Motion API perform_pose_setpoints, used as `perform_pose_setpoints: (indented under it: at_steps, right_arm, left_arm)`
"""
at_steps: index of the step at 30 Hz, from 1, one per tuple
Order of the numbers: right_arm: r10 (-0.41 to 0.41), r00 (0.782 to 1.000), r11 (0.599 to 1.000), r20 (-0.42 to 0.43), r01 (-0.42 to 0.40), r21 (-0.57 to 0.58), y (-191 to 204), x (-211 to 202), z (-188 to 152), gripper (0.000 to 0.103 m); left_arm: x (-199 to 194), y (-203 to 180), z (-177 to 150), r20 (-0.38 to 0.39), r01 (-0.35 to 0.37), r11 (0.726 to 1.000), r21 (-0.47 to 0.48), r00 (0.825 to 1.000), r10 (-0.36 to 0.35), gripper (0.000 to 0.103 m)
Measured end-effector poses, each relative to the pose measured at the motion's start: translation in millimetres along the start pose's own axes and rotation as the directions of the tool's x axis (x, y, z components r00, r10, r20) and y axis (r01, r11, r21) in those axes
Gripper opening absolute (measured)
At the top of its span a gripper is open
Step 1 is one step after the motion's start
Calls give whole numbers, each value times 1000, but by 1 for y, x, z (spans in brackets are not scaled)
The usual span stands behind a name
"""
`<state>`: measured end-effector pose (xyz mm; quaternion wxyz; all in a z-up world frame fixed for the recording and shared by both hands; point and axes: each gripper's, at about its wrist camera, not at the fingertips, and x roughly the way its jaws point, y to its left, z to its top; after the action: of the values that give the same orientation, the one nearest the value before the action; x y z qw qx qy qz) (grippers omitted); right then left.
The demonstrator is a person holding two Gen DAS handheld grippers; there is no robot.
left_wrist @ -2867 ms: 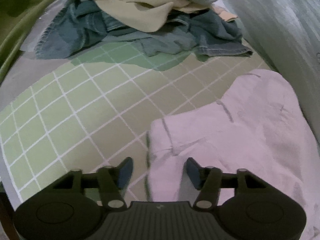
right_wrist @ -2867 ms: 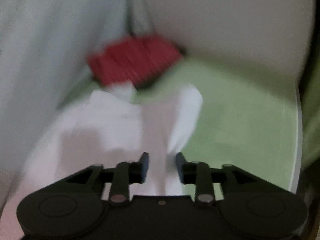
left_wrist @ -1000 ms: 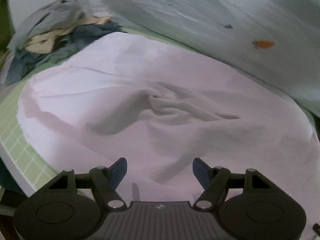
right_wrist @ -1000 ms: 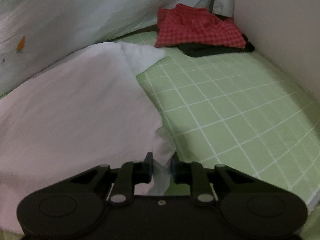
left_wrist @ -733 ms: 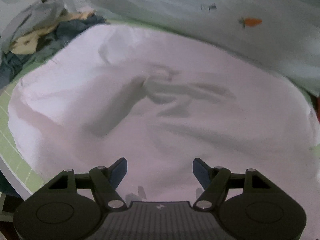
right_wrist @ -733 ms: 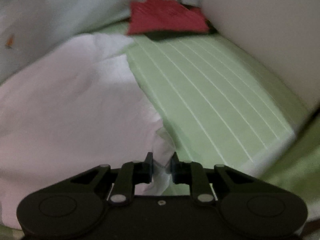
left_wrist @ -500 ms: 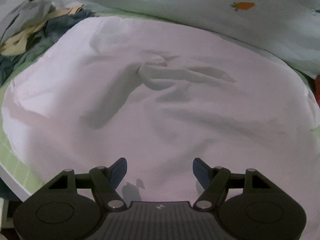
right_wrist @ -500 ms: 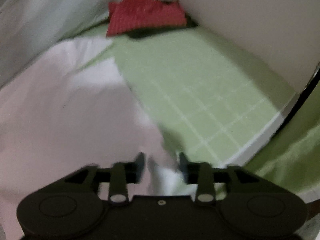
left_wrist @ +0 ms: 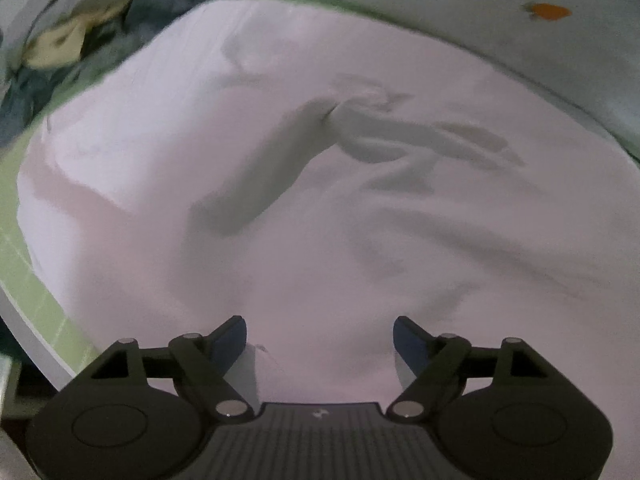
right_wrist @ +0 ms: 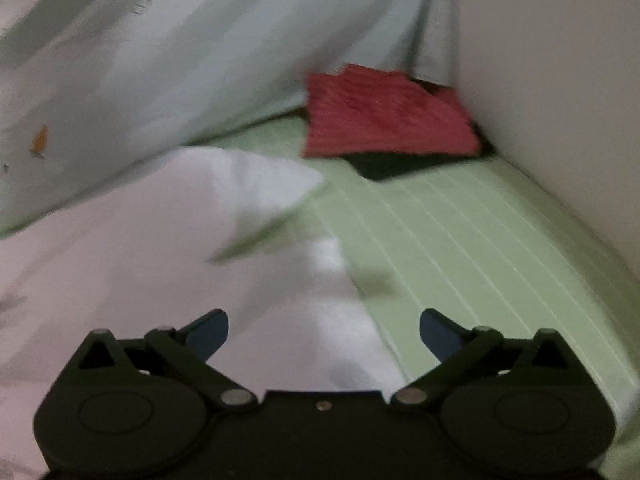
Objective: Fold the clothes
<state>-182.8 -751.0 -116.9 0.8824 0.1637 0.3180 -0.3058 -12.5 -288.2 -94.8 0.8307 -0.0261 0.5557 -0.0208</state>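
A pale pink garment (left_wrist: 320,208) lies spread and wrinkled over the green checked mat (left_wrist: 24,248), filling the left wrist view. My left gripper (left_wrist: 320,340) is open just above its near edge, holding nothing. In the right wrist view the same pink garment (right_wrist: 152,264) covers the left half, its right edge and a corner lying on the green mat (right_wrist: 480,248). My right gripper (right_wrist: 324,330) is wide open over that edge and empty.
A heap of blue, cream and grey clothes (left_wrist: 72,36) sits at the far left. A folded red checked garment (right_wrist: 384,116) on a dark one (right_wrist: 400,166) lies at the far right corner by a white wall (right_wrist: 560,80). A pale curtain (right_wrist: 160,60) hangs behind.
My right gripper has opened and let go of the pink garment's edge, which now lies on the mat. My left gripper stays open and has shifted slightly over the cloth.
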Motion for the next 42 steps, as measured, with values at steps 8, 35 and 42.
perform_pose_setpoints:
  at_steps: [8, 35, 42]
  right_arm:
    - [46, 998, 999, 50, -46, -7, 26, 52, 48, 103]
    - [26, 999, 1000, -43, -25, 18, 59, 190, 116, 19]
    - [292, 955, 881, 58, -245, -404, 162, 112, 102, 18]
  left_arm:
    - [31, -3, 47, -46, -13, 997, -70, 999, 9, 82]
    - [72, -26, 96, -84, -88, 996, -12, 993, 87, 103]
    - [73, -26, 88, -63, -89, 996, -15, 994, 88, 103]
